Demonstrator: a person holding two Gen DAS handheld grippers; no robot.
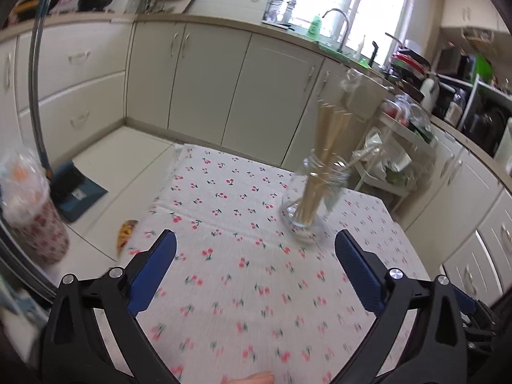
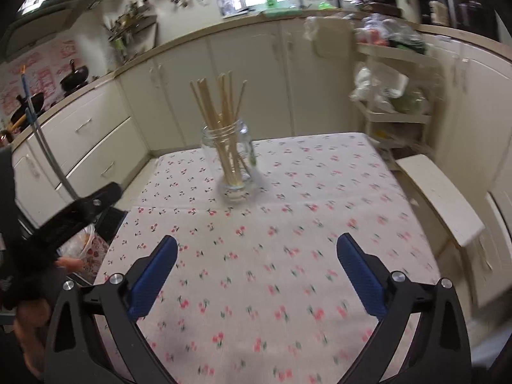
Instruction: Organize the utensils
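While one clear glass jar (image 2: pixel 235 160) stands upright on the cherry-print tablecloth (image 2: pixel 272 256) holding a bundle of roughly nine pale wooden chopsticks (image 2: pixel 224 108), both grippers hang above the cloth. The jar lies well ahead of the right gripper (image 2: pixel 256 272), and ahead and rightward of the left gripper (image 1: pixel 256 265). Both pairs of blue-padded fingers (image 1: pixel 153 272) spread wide, holding and touching nothing.

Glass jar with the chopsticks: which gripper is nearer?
Left, it seems. The left gripper is open, and the glass jar sits just beyond its right finger. The right gripper, also open, is farther back across the cloth.
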